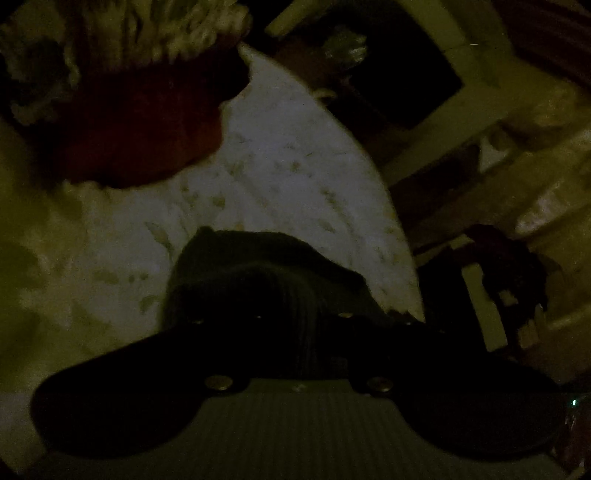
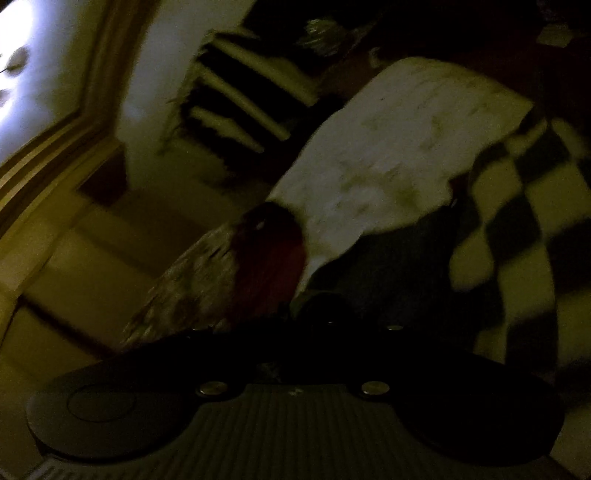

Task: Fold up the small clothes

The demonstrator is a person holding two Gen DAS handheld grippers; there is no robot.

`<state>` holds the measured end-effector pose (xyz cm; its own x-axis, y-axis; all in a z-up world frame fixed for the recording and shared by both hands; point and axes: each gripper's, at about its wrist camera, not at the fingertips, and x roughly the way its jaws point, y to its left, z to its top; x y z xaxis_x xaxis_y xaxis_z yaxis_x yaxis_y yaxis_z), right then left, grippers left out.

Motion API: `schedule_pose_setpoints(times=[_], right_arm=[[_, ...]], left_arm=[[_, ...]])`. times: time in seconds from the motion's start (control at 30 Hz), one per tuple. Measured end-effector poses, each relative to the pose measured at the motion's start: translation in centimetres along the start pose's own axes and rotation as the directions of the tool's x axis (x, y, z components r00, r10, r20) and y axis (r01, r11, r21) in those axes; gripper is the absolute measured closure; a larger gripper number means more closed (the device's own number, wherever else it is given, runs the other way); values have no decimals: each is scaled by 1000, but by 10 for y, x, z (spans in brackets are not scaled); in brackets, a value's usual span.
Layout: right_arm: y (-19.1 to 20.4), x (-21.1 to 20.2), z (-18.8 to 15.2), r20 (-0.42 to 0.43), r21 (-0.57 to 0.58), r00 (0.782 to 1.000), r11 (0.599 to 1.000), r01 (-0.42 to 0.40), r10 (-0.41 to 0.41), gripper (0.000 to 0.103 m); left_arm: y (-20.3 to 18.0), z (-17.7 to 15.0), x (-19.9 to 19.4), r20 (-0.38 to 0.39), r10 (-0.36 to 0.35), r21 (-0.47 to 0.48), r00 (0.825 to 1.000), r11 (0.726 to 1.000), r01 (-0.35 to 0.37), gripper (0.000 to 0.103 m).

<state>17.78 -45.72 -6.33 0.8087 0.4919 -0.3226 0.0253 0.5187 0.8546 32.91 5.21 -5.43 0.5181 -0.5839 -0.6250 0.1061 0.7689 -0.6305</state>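
Observation:
The room is very dark. In the left wrist view a dark ribbed garment (image 1: pixel 258 280) lies on a white patterned sheet (image 1: pixel 280 173), and my left gripper (image 1: pixel 280 325) appears shut on its near edge; the fingertips are lost in shadow. A dark red garment (image 1: pixel 147 129) lies beyond at upper left. In the right wrist view my right gripper (image 2: pixel 310 325) is low over dark cloth (image 2: pixel 388 266) at the edge of the white sheet (image 2: pixel 399 147). Its fingers merge with the dark cloth, and their state does not show. A red garment (image 2: pixel 269 258) lies to its left.
A light patterned cloth (image 1: pixel 166 33) lies behind the red garment. A checkered black and pale cloth (image 2: pixel 517 206) lies to the right of the right gripper. Dark shelves (image 2: pixel 240 96) and a pale wall stand beyond the sheet's edge. A dark object (image 1: pixel 509 273) sits off the sheet at right.

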Motion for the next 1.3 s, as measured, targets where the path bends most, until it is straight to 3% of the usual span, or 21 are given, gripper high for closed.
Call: schedule_pose_setpoints(times=[0.17,0.4,0.5,0.57,0.6,0.67,0.7,0.73,0.77,0.8,0.83,0.9,0.93,0.97,1.0,1.07,1.2,1.23,1.3], right_arm=[[-34,66,31,7,53,994,992,111,-111,89],[-60,107,56,30,20,981,981,193,-193,89],[-64,125,62,40,-18,969,970,243,-242,88],[-62,133,64,16,-93,962,957,273,-273,82],[-56,133,65,19,-153,958,946,287,-288,82],[-37,126,61,39,-288,955,912,292,-293,75],[-29,125,59,36,-356,953,887,294,-301,69],[-16,122,55,38,-449,946,840,305,-323,42],[-8,120,51,54,-512,938,797,320,-342,0],[-1,117,48,80,-554,933,763,334,-350,0],[4,110,47,111,-572,940,753,326,-322,0],[3,104,58,121,-538,948,783,313,-296,0],[2,102,65,125,-499,936,795,345,-328,0],[3,97,68,149,-471,925,798,376,-348,8],[6,90,68,166,-468,930,804,368,-329,16],[16,84,58,116,-524,959,804,281,-259,20],[30,93,10,-38,-672,962,719,176,-270,25],[27,96,-2,-70,-691,957,706,156,-280,28],[12,106,-18,-79,-710,933,676,195,-352,29]], left_arm=[[9,40,84,-75,126,2,989,992,-126,89],[23,61,151,-115,180,-11,977,983,-183,89],[27,62,169,-133,201,-1,970,979,-203,82],[34,64,177,-171,188,-18,967,981,-194,72],[37,65,176,-177,166,-26,970,985,-173,62],[36,68,170,-165,146,8,975,989,-146,35],[34,70,166,-151,183,53,972,983,-177,11],[29,72,162,-123,250,107,961,965,-237,0],[23,74,158,-88,306,158,948,944,-290,0],[17,76,156,-70,330,209,941,927,-310,0],[12,78,155,-67,337,244,939,918,-312,0],[2,82,151,-51,380,290,924,890,-351,0],[-4,82,146,-20,418,323,908,862,-390,0],[-9,82,137,24,451,351,892,832,-430,0],[-14,80,126,74,468,368,881,808,-460,0],[-21,71,108,128,456,390,881,793,-467,0],[-30,26,97,131,413,457,901,781,-425,0],[-28,12,103,110,426,492,898,761,-422,0],[-20,-14,123,82,480,562,874,701,-438,0]])
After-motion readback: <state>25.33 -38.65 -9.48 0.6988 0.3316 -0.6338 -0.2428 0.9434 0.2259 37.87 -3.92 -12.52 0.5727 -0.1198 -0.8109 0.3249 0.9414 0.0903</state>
